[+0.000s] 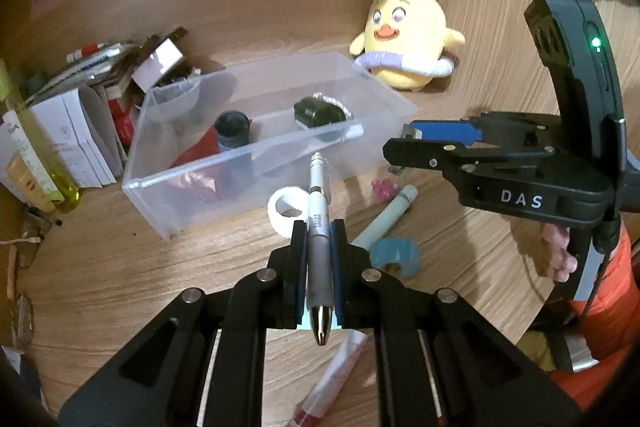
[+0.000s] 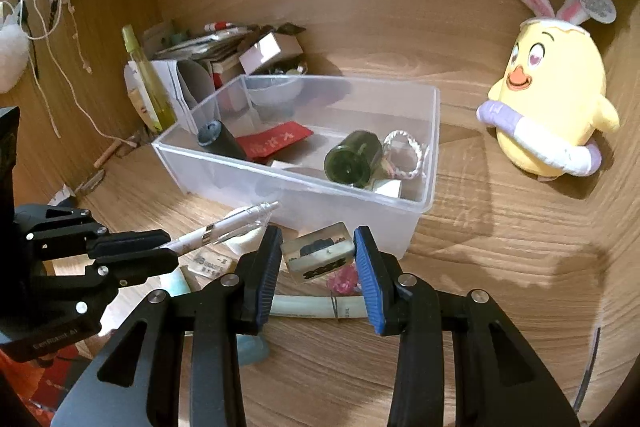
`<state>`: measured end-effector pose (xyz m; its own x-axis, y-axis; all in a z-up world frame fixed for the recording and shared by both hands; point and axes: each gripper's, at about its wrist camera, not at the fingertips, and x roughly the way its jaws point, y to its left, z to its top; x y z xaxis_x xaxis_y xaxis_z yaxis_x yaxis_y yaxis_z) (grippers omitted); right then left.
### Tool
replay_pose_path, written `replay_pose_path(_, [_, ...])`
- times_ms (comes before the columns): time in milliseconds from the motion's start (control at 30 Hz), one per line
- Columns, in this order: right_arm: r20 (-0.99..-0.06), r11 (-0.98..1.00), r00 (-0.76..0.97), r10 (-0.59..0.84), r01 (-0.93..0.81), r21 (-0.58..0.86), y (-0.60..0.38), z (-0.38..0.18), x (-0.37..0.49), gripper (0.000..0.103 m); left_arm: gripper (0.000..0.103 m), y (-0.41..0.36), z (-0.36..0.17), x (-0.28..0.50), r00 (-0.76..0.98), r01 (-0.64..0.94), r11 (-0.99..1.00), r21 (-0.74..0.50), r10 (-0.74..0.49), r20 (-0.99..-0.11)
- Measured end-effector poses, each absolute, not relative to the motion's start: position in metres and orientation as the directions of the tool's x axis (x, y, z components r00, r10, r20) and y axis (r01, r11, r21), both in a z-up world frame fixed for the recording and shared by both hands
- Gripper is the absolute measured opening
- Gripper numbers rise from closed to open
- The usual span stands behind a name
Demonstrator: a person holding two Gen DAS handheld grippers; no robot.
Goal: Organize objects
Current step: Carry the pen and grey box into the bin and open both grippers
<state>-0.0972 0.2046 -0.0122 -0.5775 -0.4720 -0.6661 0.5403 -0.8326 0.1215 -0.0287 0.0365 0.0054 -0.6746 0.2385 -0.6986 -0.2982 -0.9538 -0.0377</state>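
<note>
My left gripper [image 1: 318,227] is shut on a white and grey pen [image 1: 319,223] and holds it above the desk, just in front of the clear plastic bin [image 1: 256,151]. The pen [image 2: 224,227] and the left gripper [image 2: 170,247] also show in the right wrist view. My right gripper [image 2: 318,247] is shut on a small clear block with dark inlay [image 2: 318,255], just before the bin's near wall [image 2: 320,195]. The bin holds a dark green jar [image 2: 354,157], a black cap [image 2: 218,139], a red card [image 2: 276,141] and a cord bracelet [image 2: 406,153].
On the desk below lie a white tape roll [image 1: 286,211], a blue tape roll [image 1: 396,255], a pale tube [image 1: 386,217], a pink trinket [image 1: 384,187] and a red-white tube [image 1: 336,383]. A yellow chick plush [image 2: 552,107] sits right. Boxes, a yellow bottle [image 2: 150,87] crowd the back left.
</note>
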Motion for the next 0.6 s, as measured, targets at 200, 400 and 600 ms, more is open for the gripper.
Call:
replay_pose_path(200, [-0.634,-0.832,-0.608,-0.479,0.544,0.107,0.204,0.004,-0.09,0.034,0.01,0.031,0.025,-0.022,-0.718,-0.293,-0.956,-0.034,0.243,-0.652])
replay_pose_path(400, [-0.606,-0.833,-0.63,-0.485,0.544,0.1,0.202,0.016,-0.09,0.034,0.01,0.017,0.042,-0.024,-0.75,-0.27,-0.961,-0.052,0.244,-0.615])
replay_pose_path(600, [-0.59,-0.835,-0.642,-0.489,0.54,0.104,0.201,0.023,-0.094,0.034,0.01,0.01,0.055,-0.019,-0.761,-0.274,-0.959,-0.078,0.265,-0.592])
